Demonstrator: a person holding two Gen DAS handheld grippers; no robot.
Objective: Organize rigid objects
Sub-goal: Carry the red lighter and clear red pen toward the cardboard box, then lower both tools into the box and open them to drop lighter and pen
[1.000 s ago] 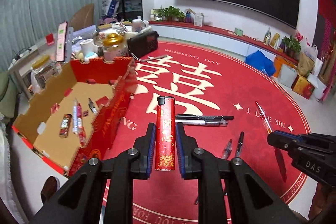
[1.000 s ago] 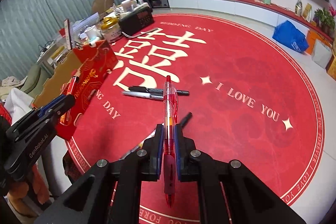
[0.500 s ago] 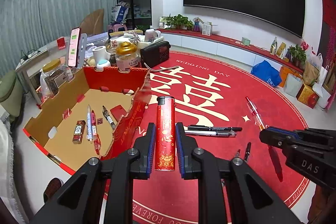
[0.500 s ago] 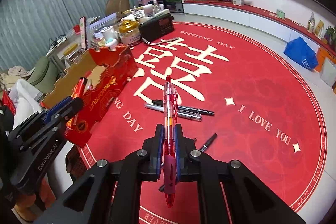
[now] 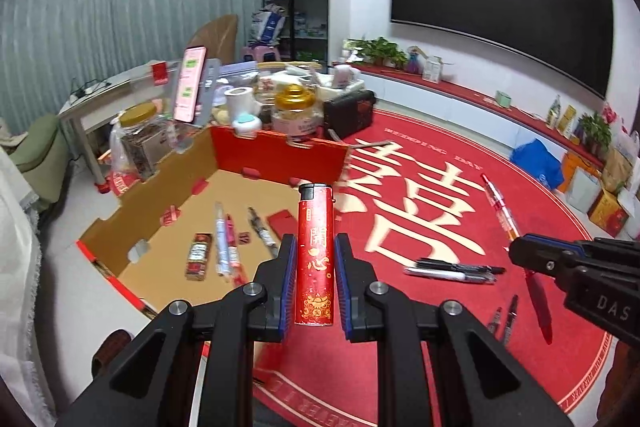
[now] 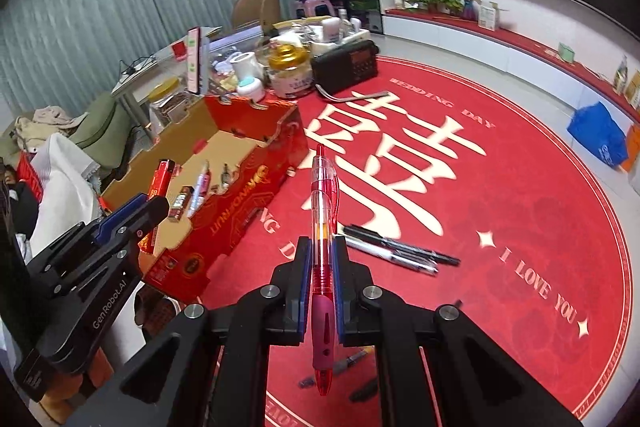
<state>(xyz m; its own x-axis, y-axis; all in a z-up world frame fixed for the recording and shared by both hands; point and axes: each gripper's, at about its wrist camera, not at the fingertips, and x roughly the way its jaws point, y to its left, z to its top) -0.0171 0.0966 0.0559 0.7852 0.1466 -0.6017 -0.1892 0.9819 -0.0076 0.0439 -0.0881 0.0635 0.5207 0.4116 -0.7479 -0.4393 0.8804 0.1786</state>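
Left wrist view
- Lighter (image 5: 315, 255): red body with gold print, black cap at the far end. Stands clamped in the left gripper (image 5: 315, 277), its far end over the near right corner of the box.
- Left gripper: blue pads pressed on both long sides of the lighter, jaws nearly closed around it. Tilted down toward the floor.
- Lighter axis: long axis runs straight along the fingers, cap pointing away from the camera toward the box's far wall.
- Box (image 5: 276, 157): open cardboard tray, red outside, brown inside, sitting on the floor at the edge of the red rug (image 5: 440, 195). Several pens and a small packet lie flat on its bottom.
- Right gripper (image 5: 520, 253): comes in from the right edge, holding a red pen (image 5: 500, 205) above the rug.
- Loose pens (image 5: 452, 271): black and silver, lying side by side on the rug, to the right of the lighter.

Right wrist view
- Red pen (image 6: 323, 227): clear red barrel, darker pink grip section near the camera.
- Right gripper (image 6: 321, 283): jaws fully closed on the pen's barrel, angled down over the rug (image 6: 520, 187).
- Pen axis: lengthwise along the fingers, clip end pointing away, other end hanging below the pads.
- Left gripper (image 6: 154, 207): at left, over the box (image 6: 240, 203), lighter (image 6: 160, 179) sticking out past its tip.
- Loose pens (image 6: 396, 251): on the rug just right of the held pen.
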